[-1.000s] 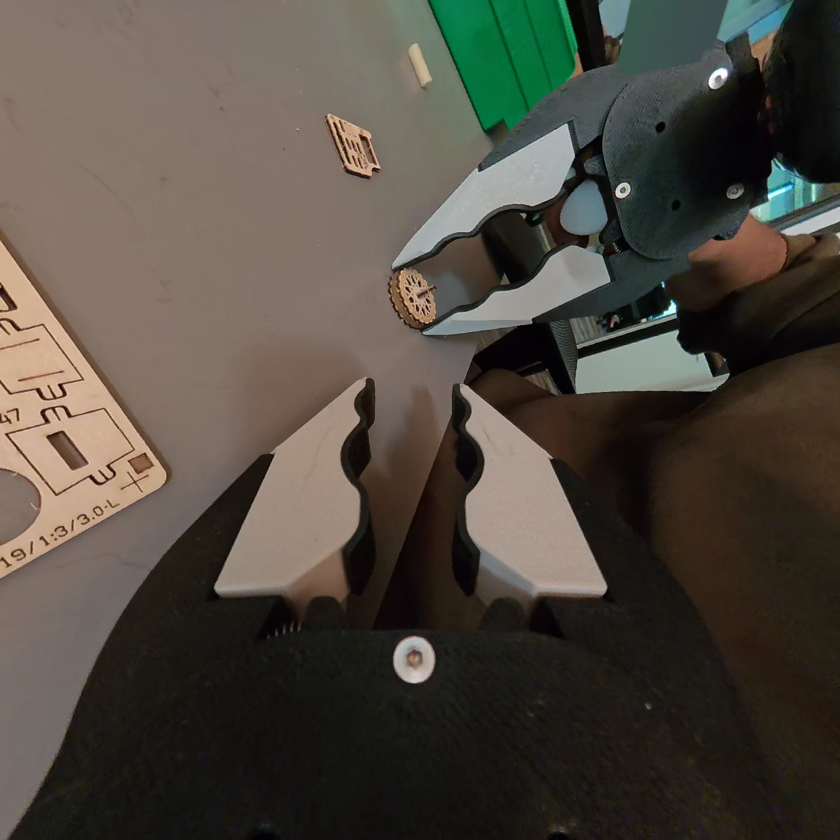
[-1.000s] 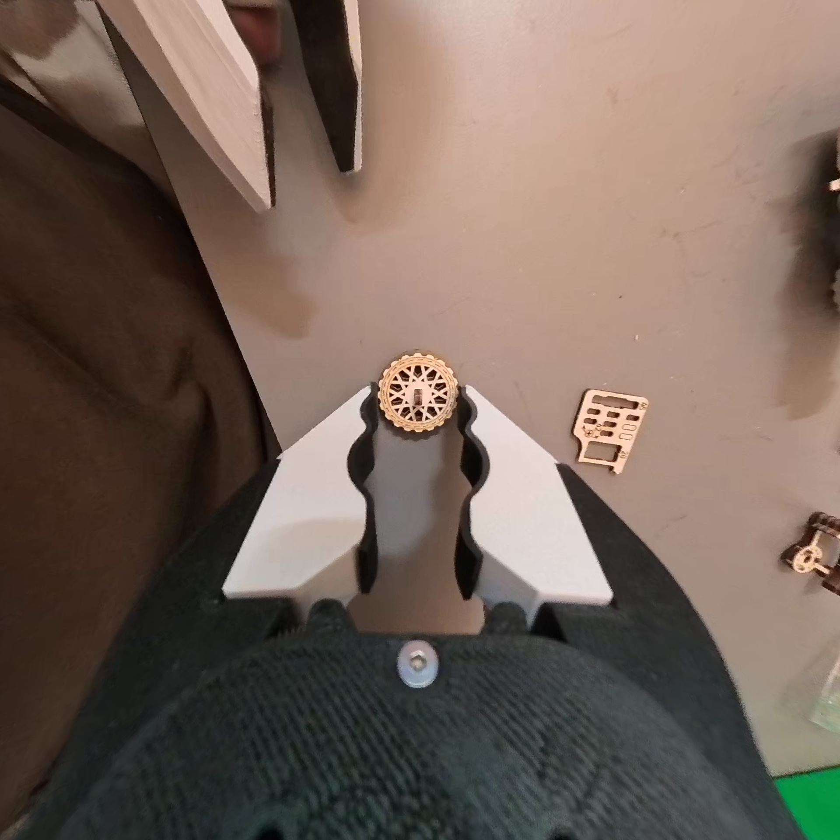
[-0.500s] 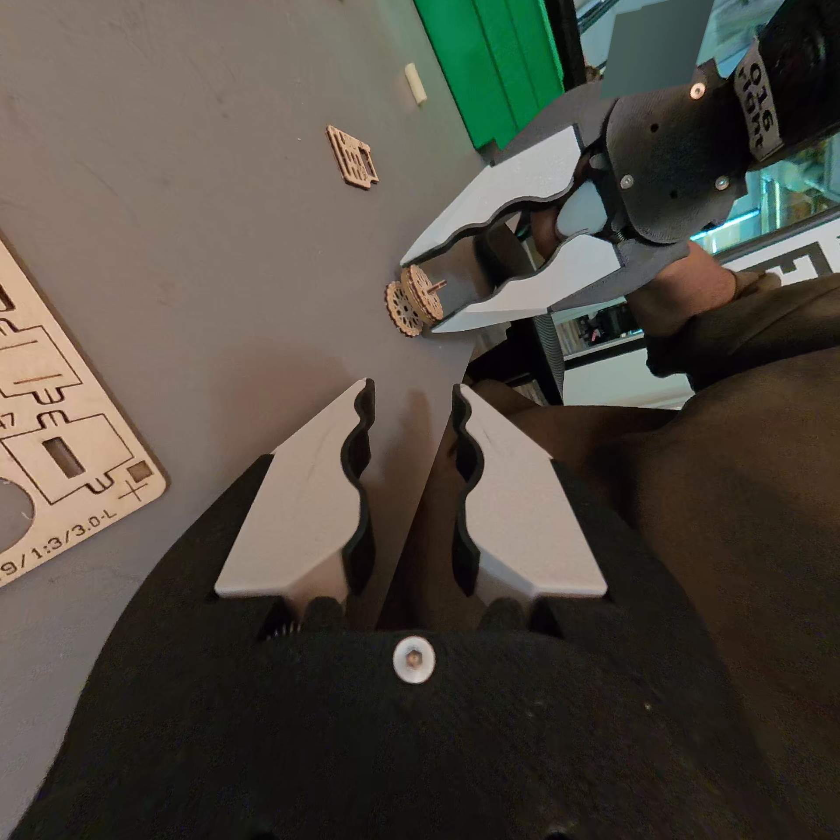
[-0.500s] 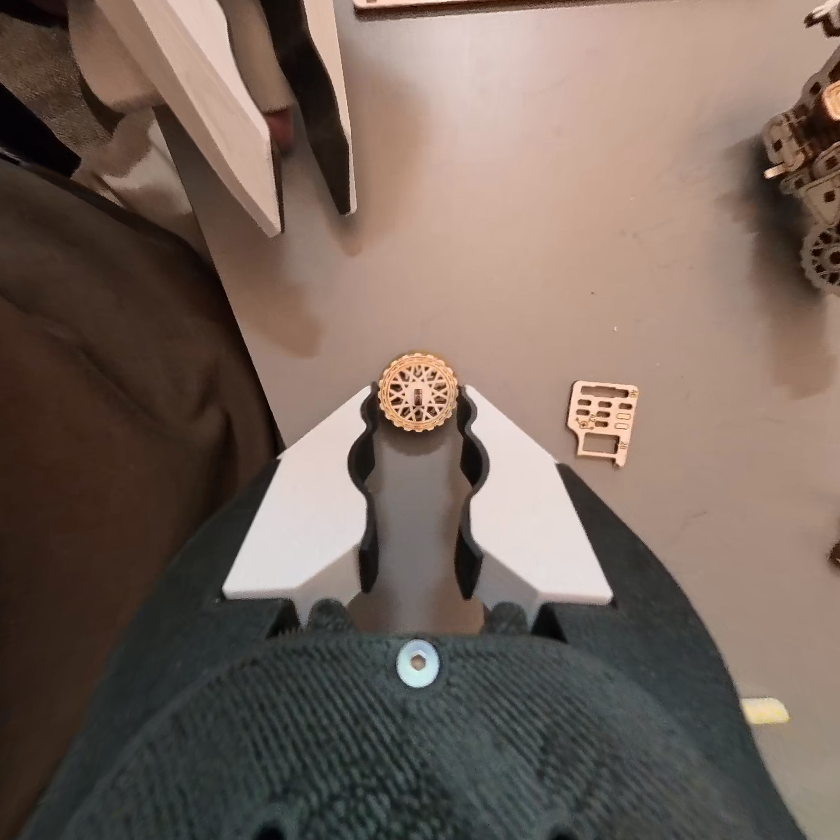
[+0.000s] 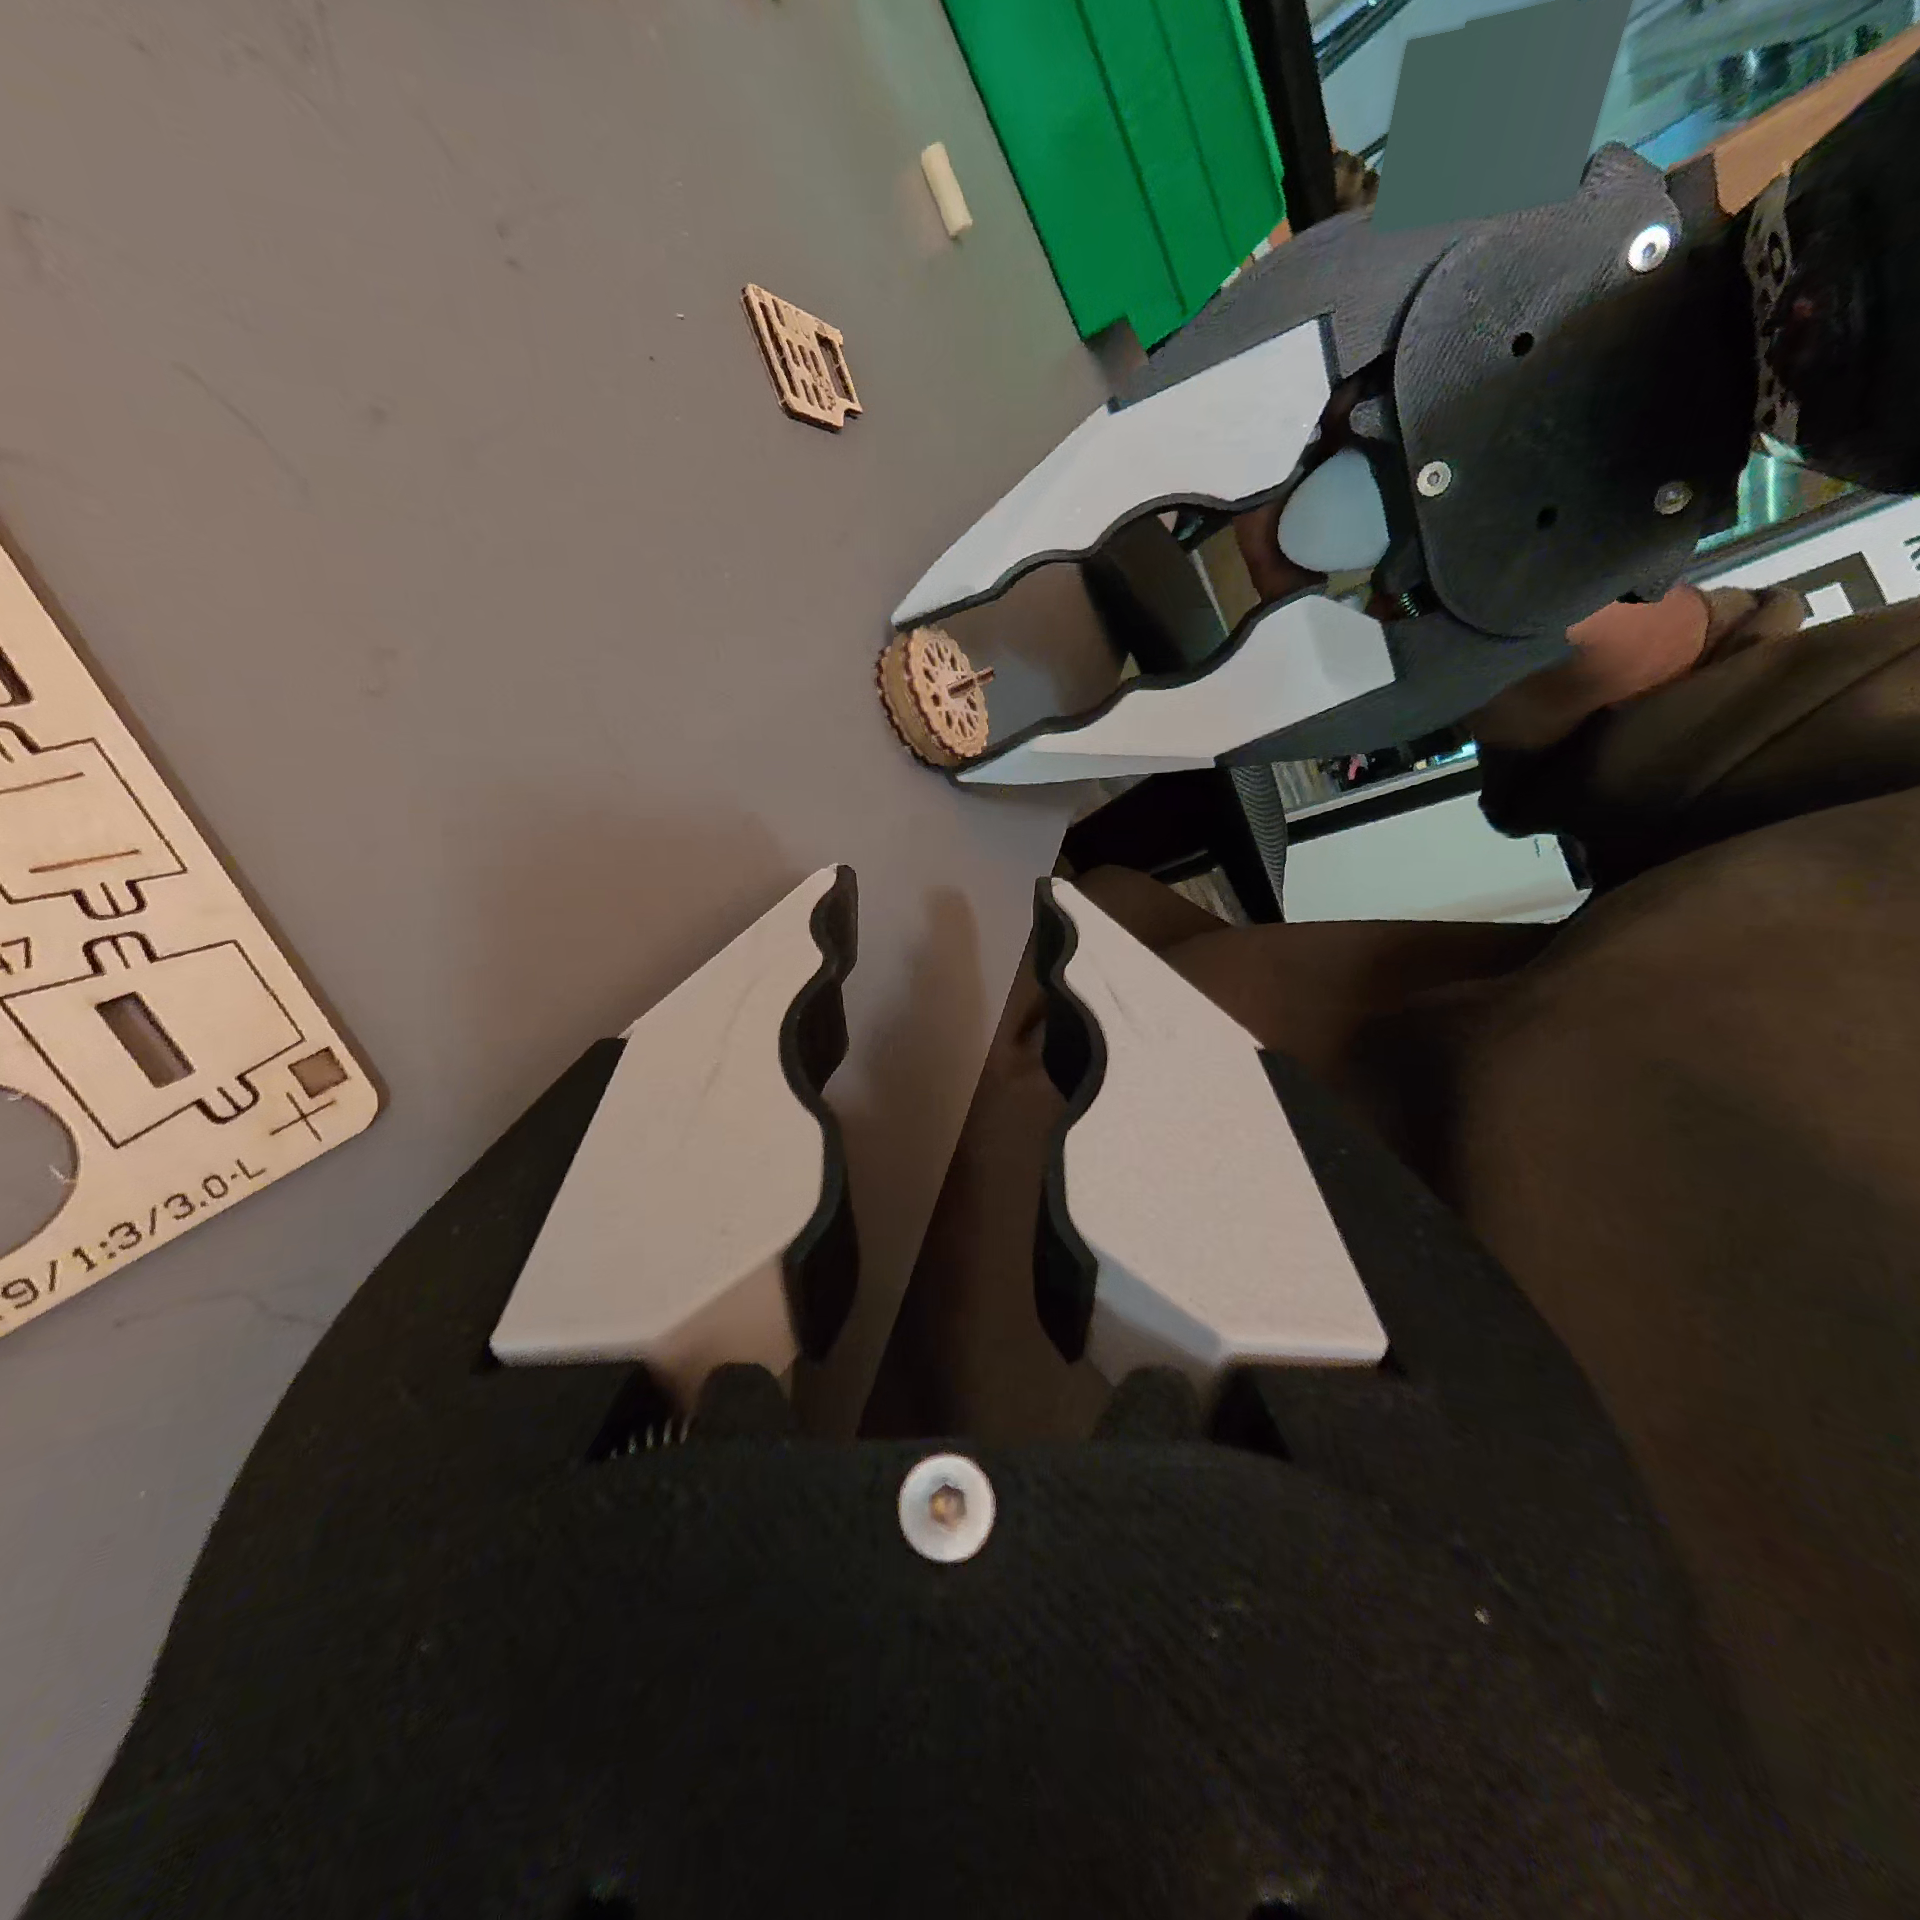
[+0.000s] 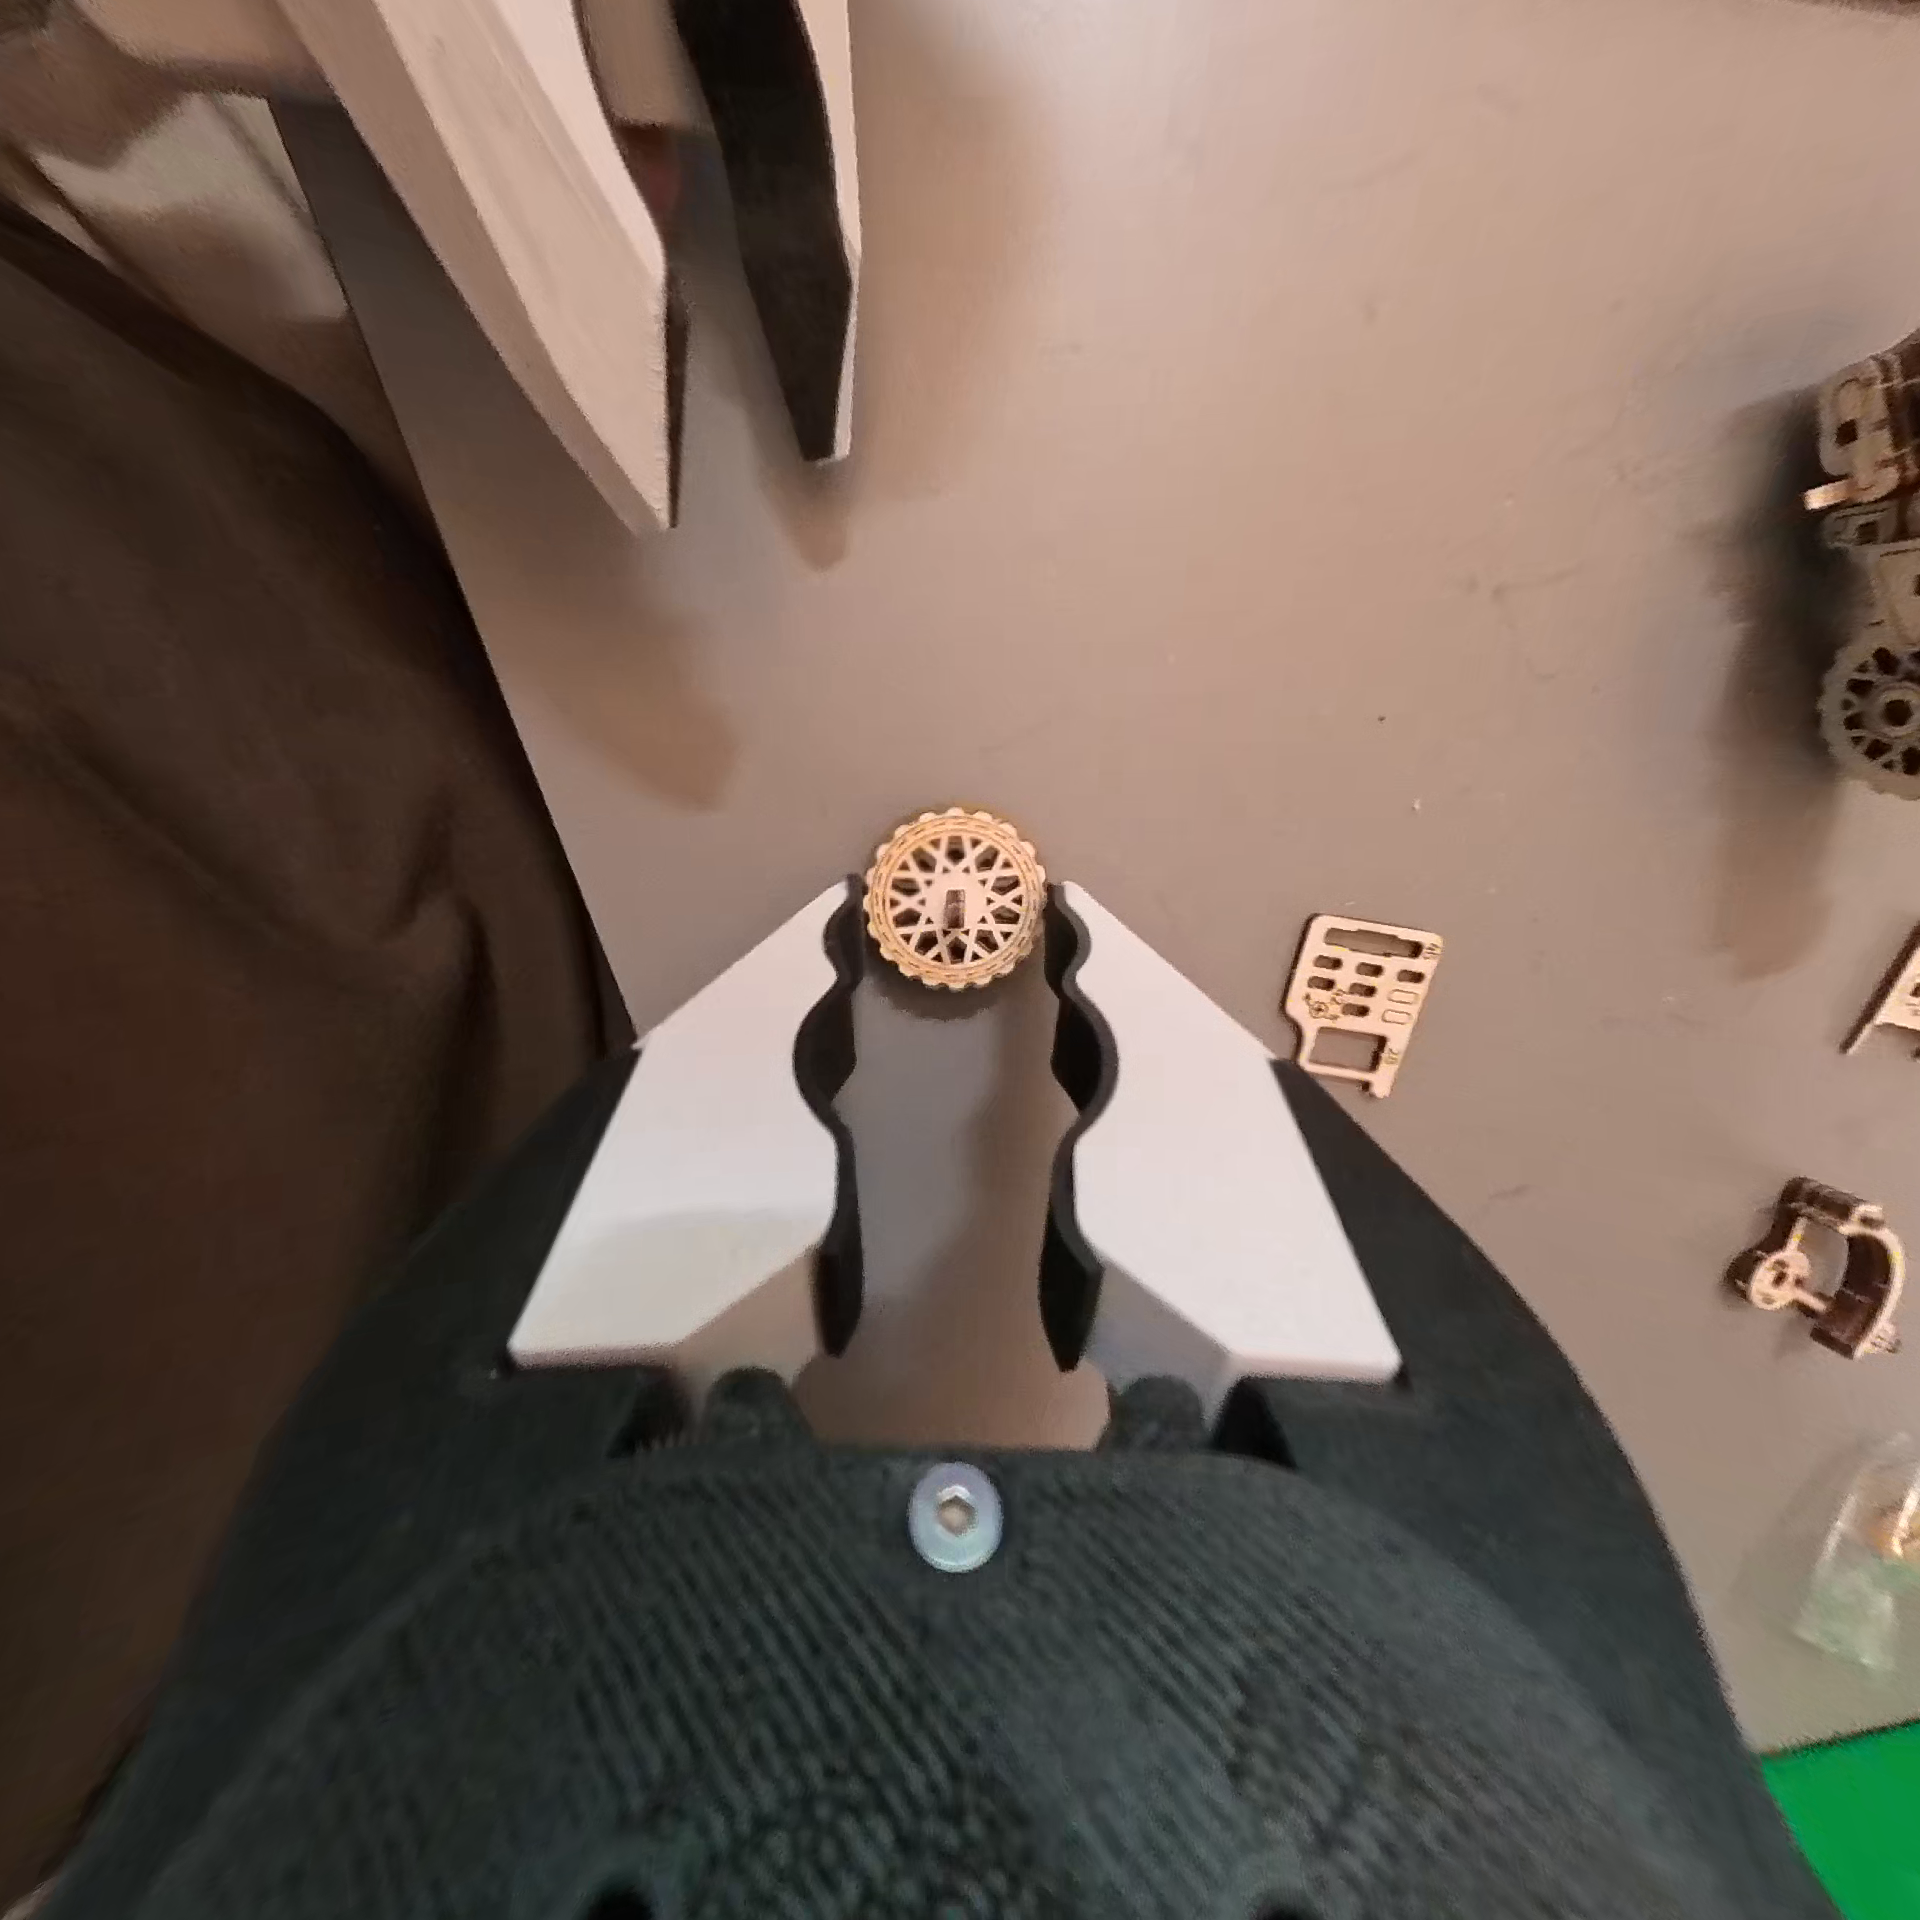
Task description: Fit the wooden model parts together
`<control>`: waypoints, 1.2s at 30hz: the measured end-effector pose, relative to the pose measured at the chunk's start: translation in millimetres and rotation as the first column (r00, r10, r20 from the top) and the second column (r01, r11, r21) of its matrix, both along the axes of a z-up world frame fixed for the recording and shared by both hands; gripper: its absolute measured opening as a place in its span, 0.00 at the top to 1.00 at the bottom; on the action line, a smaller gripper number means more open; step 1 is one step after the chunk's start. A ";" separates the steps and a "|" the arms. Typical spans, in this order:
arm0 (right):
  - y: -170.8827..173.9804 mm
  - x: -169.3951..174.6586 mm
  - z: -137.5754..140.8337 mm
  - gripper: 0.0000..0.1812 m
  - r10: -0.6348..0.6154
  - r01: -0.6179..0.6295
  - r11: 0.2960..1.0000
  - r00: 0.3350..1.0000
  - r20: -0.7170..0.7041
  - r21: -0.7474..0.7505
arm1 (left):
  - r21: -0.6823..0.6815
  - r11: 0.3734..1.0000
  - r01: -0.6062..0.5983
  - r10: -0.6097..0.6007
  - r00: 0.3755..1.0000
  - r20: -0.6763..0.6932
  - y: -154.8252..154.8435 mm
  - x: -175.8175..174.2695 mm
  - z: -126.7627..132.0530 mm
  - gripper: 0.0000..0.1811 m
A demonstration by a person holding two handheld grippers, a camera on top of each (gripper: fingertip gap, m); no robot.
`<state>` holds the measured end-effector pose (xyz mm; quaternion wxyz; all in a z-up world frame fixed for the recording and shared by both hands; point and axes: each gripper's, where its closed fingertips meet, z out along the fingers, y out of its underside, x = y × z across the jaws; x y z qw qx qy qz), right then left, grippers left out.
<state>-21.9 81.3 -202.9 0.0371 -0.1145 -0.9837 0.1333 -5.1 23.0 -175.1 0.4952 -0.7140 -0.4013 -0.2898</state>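
My right gripper (image 6: pixel 956 899) is shut on a small round wooden wheel (image 6: pixel 954 906) with lattice spokes, pinched between its fingertips just above the grey table (image 6: pixel 1351 468). The left wrist view shows that gripper (image 5: pixel 930 707) from the side, with the wheel (image 5: pixel 932 700) and a thin axle pin sticking out of its hub. My left gripper (image 5: pixel 943 894) is open and empty near the table's near edge, a short way from the wheel. Its fingers (image 6: pixel 582 260) show at the top left of the right wrist view.
A small flat wooden grid part (image 6: pixel 1363 987) lies right of the wheel; it also shows in the left wrist view (image 5: pixel 800 358). A partly built wooden model (image 6: pixel 1870 623) and a small wooden assembly (image 6: pixel 1813 1273) lie at the right. A laser-cut wooden sheet (image 5: pixel 125 1018) lies left. Person's dark clothing (image 5: pixel 1558 1143) borders the table. Across from one pair of fingers to the other is roughly 7 cm. My right gripper's tips are some 20 cm from the small wooden assembly (image 6: pixel 1813 1273).
My right gripper has tilted and shifted a little with the wheel still held, so the table parts in its view have slid. My left gripper has stayed open and nearly still.
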 end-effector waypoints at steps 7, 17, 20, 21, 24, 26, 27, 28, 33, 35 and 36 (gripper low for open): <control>4.2 -0.7 -3.8 0.81 0.002 -0.002 0.999 1.000 0.009 0.038 | 0.001 1.000 0.015 -0.015 1.000 -0.012 1.1 3.2 2.8 0.82; 5.6 -0.2 -4.0 0.81 0.001 -0.001 1.000 1.000 0.022 0.029 | -0.001 1.000 0.007 -0.007 1.000 -0.005 0.3 1.3 0.9 0.82; 6.6 0.0 -3.9 0.81 0.003 -0.004 0.999 1.000 0.020 0.034 | -0.002 1.000 0.007 -0.007 1.000 -0.002 0.4 1.3 0.4 0.82; 6.9 0.0 -3.9 0.80 0.004 -0.004 0.999 1.000 0.020 0.036 | -0.001 1.000 0.008 -0.008 1.000 -0.002 0.5 1.3 0.3 0.82; 7.6 0.4 -3.2 0.80 0.002 -0.003 0.999 1.000 0.023 0.037 | -0.002 1.000 0.008 -0.008 1.000 -0.002 0.5 1.3 -0.1 0.82; 7.5 0.3 -2.6 0.80 -0.001 0.000 0.999 1.000 0.027 0.033 | -0.001 1.000 0.009 -0.009 1.000 -0.001 0.6 1.6 0.3 0.82; 7.8 -0.1 -2.6 0.80 -0.001 0.000 0.999 1.000 0.026 0.034 | -0.001 1.000 0.009 -0.009 1.000 -0.002 0.6 1.5 0.3 0.82; 8.4 -0.5 -2.9 0.80 -0.001 0.000 0.999 1.000 0.025 0.037 | -0.001 1.000 0.009 -0.009 1.000 -0.003 0.6 1.6 0.3 0.82; 7.1 0.7 -4.3 0.81 0.001 -0.002 1.000 0.999 0.041 0.028 | -0.002 1.000 0.011 -0.011 1.000 -0.003 0.7 1.9 0.3 0.82; 7.0 0.8 -4.4 0.81 0.004 -0.005 1.000 0.999 0.042 0.027 | -0.001 1.000 0.011 -0.011 1.000 -0.003 0.6 1.9 0.5 0.82; 7.2 1.2 -4.4 0.81 0.004 -0.005 1.000 0.999 0.046 0.027 | -0.001 1.000 0.011 -0.011 1.000 -0.003 0.6 1.8 0.5 0.82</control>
